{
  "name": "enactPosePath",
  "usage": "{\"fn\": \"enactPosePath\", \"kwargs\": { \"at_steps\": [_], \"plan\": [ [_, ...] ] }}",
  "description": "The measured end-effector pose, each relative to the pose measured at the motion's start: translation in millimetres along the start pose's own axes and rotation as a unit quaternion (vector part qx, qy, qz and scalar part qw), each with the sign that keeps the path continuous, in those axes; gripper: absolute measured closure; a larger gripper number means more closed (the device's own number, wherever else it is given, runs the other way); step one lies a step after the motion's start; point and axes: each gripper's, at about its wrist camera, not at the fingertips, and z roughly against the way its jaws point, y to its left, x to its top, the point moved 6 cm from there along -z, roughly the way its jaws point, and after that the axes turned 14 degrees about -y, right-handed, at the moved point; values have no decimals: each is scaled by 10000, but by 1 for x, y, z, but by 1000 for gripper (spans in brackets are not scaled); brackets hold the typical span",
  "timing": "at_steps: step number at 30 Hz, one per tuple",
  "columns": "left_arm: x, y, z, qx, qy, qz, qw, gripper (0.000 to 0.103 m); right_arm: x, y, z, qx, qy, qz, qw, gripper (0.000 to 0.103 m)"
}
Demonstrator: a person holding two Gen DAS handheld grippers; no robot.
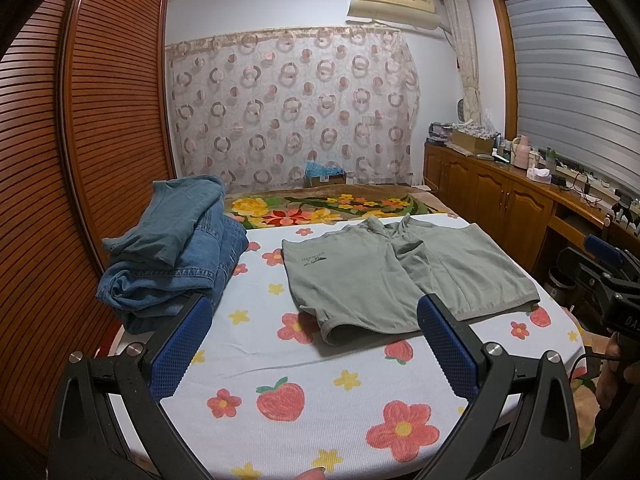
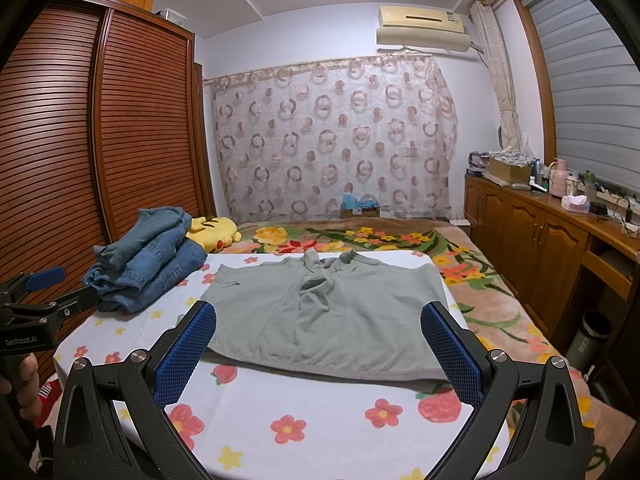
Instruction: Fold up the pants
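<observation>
Hovering wide open and empty, the left gripper (image 1: 312,344) and right gripper (image 2: 318,354) face the grey-green cotton shorts (image 2: 320,312), spread flat on the white flower-printed cloth (image 2: 320,420), beside stacked blue denim jeans (image 1: 176,252).

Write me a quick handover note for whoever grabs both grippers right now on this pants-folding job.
Left gripper: open, empty, held above the near edge of the flowered sheet.
Right gripper: open, empty, near the hem of the shorts.
Grey-green shorts: spread flat in the middle of the sheet, hems toward you, waistband on the far side.
Stack of folded denim: on the sheet's left side, apart from the shorts.
Done: shorts laid out.
Left: no fold in the shorts yet, so all the folding remains.
</observation>
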Motion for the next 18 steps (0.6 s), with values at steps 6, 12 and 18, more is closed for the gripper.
{"fn": "enactPosePath", "kwargs": {
  "at_steps": [6,12,18],
  "plan": [
    [-2,1,-2,-39,80,9,10000,1,-2,2,-2,-7,73,-6,10000,1],
    [-16,6,-16,-118,243,48,9996,1,-5,-4,-4,6,168,31,9999,1],
    [-34,6,-28,-197,386,65,9990,1,-7,-7,-7,7,292,33,9996,1]
  ]
}}
